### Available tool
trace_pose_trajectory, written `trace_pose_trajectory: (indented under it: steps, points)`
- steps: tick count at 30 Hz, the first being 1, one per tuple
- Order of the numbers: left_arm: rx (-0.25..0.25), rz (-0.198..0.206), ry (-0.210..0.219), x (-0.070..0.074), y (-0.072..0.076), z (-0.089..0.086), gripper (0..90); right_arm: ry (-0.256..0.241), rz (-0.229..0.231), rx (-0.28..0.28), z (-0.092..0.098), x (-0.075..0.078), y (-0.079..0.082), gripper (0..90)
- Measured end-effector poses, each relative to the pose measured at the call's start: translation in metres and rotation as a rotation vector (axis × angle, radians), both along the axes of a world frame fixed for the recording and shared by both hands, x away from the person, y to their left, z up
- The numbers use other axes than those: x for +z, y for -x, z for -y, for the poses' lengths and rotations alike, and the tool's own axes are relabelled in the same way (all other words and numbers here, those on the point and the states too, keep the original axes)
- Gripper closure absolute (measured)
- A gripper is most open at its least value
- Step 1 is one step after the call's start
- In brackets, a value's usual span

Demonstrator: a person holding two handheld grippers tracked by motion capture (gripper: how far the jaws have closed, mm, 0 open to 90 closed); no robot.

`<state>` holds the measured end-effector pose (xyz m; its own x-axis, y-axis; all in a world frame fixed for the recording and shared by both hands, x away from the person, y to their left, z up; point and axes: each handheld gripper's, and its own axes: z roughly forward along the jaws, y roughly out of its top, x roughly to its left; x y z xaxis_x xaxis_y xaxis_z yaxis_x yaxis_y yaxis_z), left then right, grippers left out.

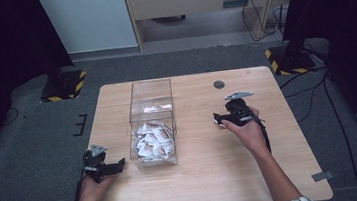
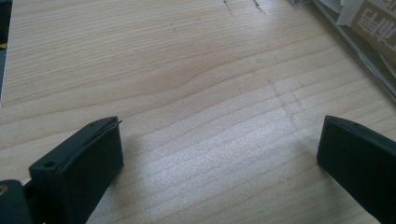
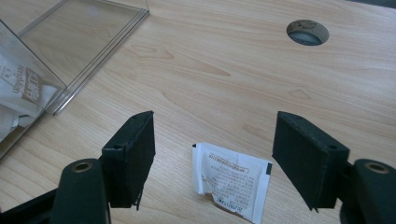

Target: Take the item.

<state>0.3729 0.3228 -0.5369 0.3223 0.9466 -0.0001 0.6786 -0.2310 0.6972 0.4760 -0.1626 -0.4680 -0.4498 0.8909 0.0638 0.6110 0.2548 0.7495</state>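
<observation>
- White sachet lies flat on the table, printed side up, in the right half of the top and well in from the right edge. In the high view only a pale sliver of it shows, at the tip of the right gripper.
- Right gripper is poised over the sachet with its jaws spread wide, one on each side of the packet; neither jaw can be seen touching it. In the high view the gripper points left toward the box, held in the person's right hand.
- Clear plastic box stands left of the table's centre, long axis running front to back. Its near part holds a heap of white and brown sachets; its far part looks bare. In the right gripper view its clear wall lies up and left of the jaws, well apart from the loose sachet.
- Left gripper sits near the front-left corner of the table, just beside the box's near-left corner, in the left hand. Its jaws are wide apart over bare wood, holding nothing.
- Round cable hole near the back edge, beyond the right gripper.
</observation>
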Motion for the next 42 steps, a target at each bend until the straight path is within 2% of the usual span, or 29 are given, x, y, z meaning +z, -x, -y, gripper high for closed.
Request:
trace_pose_trajectory:
  steps: [10, 20, 27, 31, 42]
  points:
    - [0.0, 0.0, 0.0, 0.0, 0.0, 0.0, 0.0, -0.041, 0.014, -0.01, 0.006, 0.013, 0.004, 22.5]
    - [0.0, 0.0, 0.0, 0.0, 0.0, 0.0, 0.0, -0.04, 0.03, -0.007, 0.014, 0.022, 0.012, 19.0]
    - [0.0, 0.0, 0.0, 0.0, 0.0, 0.0, 0.0, -0.064, 0.04, -0.005, 0.019, 0.028, 0.017, 12.3]
    - [0.0, 0.0, 0.0, 0.0, 0.0, 0.0, 0.0, -0.06, 0.04, 0.004, 0.02, 0.029, 0.022, 7.7]
    - [0.0, 0.0, 0.0, 0.0, 0.0, 0.0, 0.0, -0.065, 0.049, 0.016, 0.029, 0.024, 0.041, 6.9]
